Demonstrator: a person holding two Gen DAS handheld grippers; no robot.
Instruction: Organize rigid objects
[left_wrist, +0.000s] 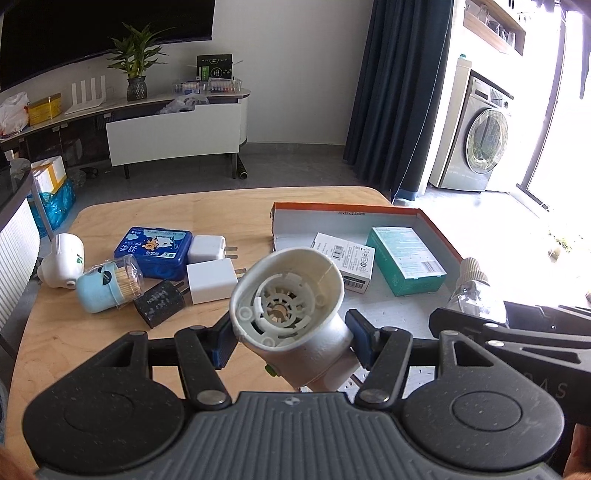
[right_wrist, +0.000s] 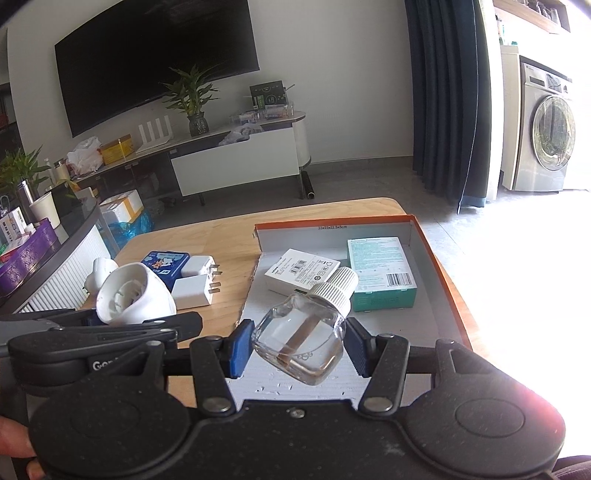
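My left gripper (left_wrist: 291, 338) is shut on a white plug-in heater unit (left_wrist: 291, 310), its hollow open end facing the camera; the same unit (right_wrist: 135, 295) shows at the left of the right wrist view. My right gripper (right_wrist: 297, 349) is shut on a clear glass liquid bottle (right_wrist: 301, 338) with a ribbed white cap and a wick inside. The bottle (left_wrist: 474, 291) also appears at the right of the left wrist view. Both are held above the near part of the orange-rimmed box lid (right_wrist: 424, 236).
The lid holds a white carton (right_wrist: 301, 271) and a teal carton (right_wrist: 382, 273). On the wooden table (left_wrist: 110, 343) lie a blue tin (left_wrist: 153, 251), two white chargers (left_wrist: 210, 282), a black charger (left_wrist: 159, 302), a toothpick jar (left_wrist: 109, 288) and another white heater (left_wrist: 62, 266).
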